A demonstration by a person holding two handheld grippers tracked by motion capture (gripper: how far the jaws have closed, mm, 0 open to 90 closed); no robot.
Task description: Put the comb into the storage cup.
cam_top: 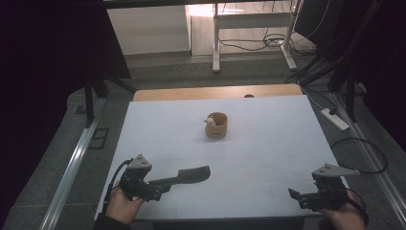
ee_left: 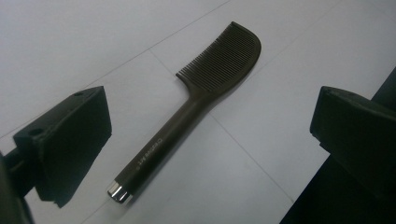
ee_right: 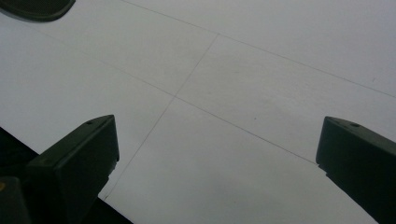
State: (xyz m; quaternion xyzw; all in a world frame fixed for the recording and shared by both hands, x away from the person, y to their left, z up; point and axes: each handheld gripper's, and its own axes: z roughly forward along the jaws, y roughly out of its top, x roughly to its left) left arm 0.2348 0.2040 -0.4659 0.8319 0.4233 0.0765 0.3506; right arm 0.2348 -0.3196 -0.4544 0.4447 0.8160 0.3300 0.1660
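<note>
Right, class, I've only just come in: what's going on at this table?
A person sits at a white table with a tool in each hand. The left tool is open, its jaws either side of the handle of a dark brown plastic comb lying flat on the table, not yet gripped. The right tool is open too, over bare table near the front right corner. Farther back stands a small round tan cup with something pale at its rim.
</note>
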